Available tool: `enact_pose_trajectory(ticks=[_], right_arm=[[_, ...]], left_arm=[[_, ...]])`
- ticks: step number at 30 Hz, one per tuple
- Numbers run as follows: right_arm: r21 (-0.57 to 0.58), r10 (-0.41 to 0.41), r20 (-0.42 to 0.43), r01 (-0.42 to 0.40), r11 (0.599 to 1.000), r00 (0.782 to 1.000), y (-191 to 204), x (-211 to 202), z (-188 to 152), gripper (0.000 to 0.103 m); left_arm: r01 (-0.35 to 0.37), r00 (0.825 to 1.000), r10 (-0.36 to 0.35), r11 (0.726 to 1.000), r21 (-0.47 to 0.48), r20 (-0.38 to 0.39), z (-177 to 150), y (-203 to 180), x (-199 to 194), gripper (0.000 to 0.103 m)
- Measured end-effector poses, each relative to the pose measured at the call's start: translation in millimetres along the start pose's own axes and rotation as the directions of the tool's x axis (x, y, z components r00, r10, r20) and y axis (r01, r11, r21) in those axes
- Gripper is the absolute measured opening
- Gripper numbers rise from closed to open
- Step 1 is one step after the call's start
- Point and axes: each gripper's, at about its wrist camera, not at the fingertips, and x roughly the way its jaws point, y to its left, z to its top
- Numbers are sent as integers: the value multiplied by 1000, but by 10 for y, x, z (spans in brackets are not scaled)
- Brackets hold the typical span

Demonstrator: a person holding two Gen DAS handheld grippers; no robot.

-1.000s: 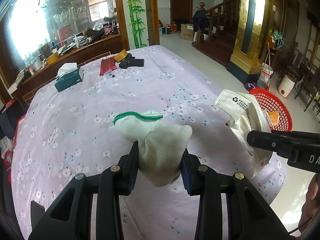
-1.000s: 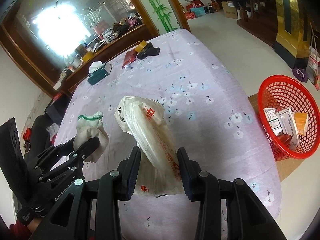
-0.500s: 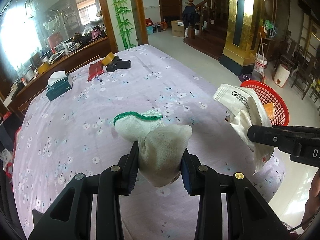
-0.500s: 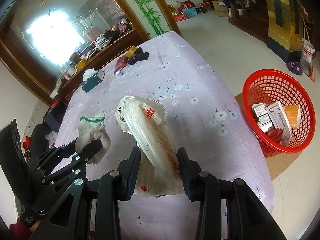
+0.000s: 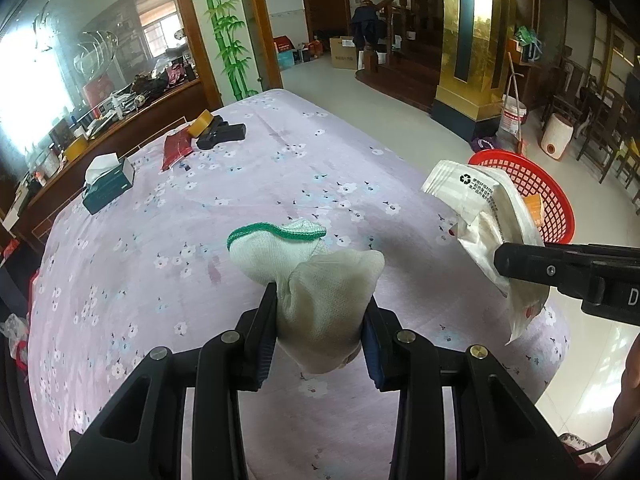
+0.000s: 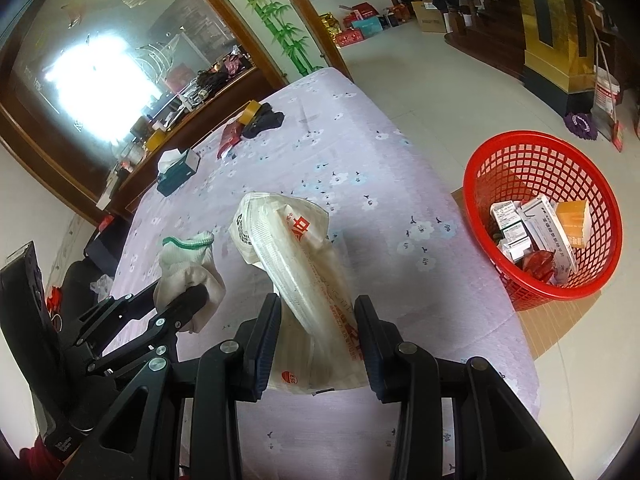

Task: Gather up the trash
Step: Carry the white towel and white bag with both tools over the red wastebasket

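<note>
The left gripper (image 5: 320, 316) points steeply downward, its 2 fingers (image 5: 262, 332) closed tight on a bunched white glove (image 5: 316, 280) that stands up between the pads. The right gripper (image 6: 318, 332) tilts down at much the same angle, its 2 fingers (image 6: 264, 336) clamped on a crumpled white bag (image 6: 304, 264). Both are held side by side, the left just beside the right, fingers apart and not touching each other.

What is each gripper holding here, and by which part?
The left gripper pinches a white glove by its crumpled lower end, green cuff pointing away. The right gripper clamps a white plastic bag near its lower end.
</note>
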Motion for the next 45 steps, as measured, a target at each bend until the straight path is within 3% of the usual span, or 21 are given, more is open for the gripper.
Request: enact_pose_trajectory(ticks=[45], right_arm=[[72,-32,18,31,997,999,-366,-182,15,41]], left_arm=[[48,999,-47,998,45,-15,103,-322,186,36]])
